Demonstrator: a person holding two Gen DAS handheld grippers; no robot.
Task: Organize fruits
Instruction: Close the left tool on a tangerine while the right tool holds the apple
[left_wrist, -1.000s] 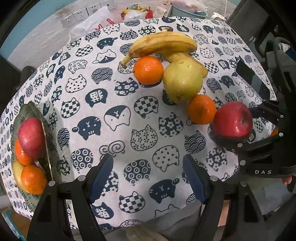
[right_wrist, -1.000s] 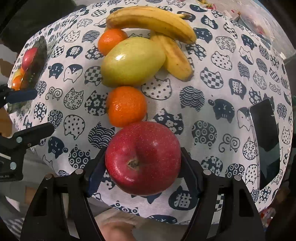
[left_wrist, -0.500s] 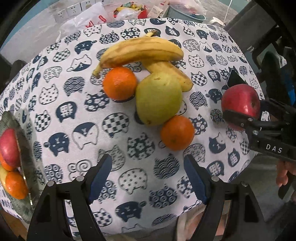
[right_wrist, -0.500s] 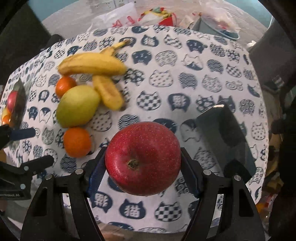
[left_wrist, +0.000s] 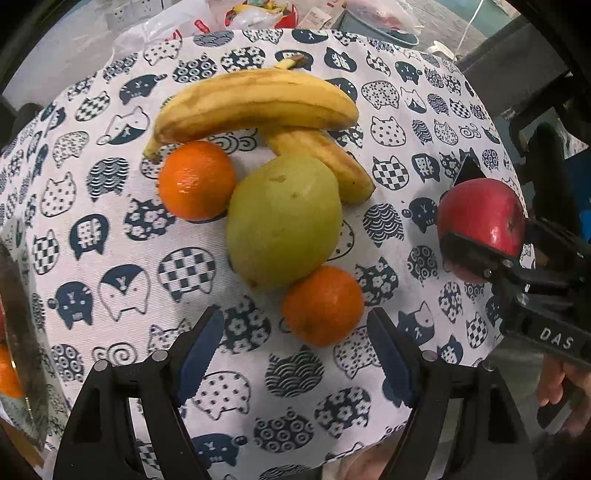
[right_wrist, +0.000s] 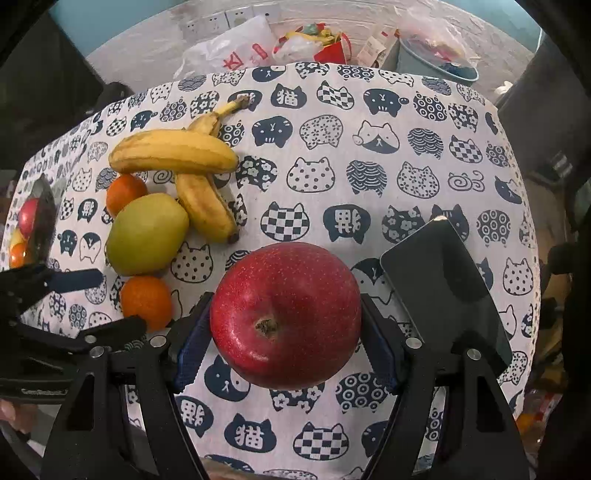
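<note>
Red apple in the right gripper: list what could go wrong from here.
1. The red apple is round and smooth, pinched only at its sides by the right gripper; it may slip.
2. The phone lies just beside the gripper; a drop or low swing could hit it.
3. The open left gripper is closing on the near orange, which touches the pear; a nudge could roll both.

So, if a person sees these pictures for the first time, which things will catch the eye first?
First the big red apple, clamped in the right gripper above the cat-print tablecloth. Next the fruit cluster toward the left: a green pear between two oranges, with two bananas behind it. The open left gripper is near the closer orange.
</note>
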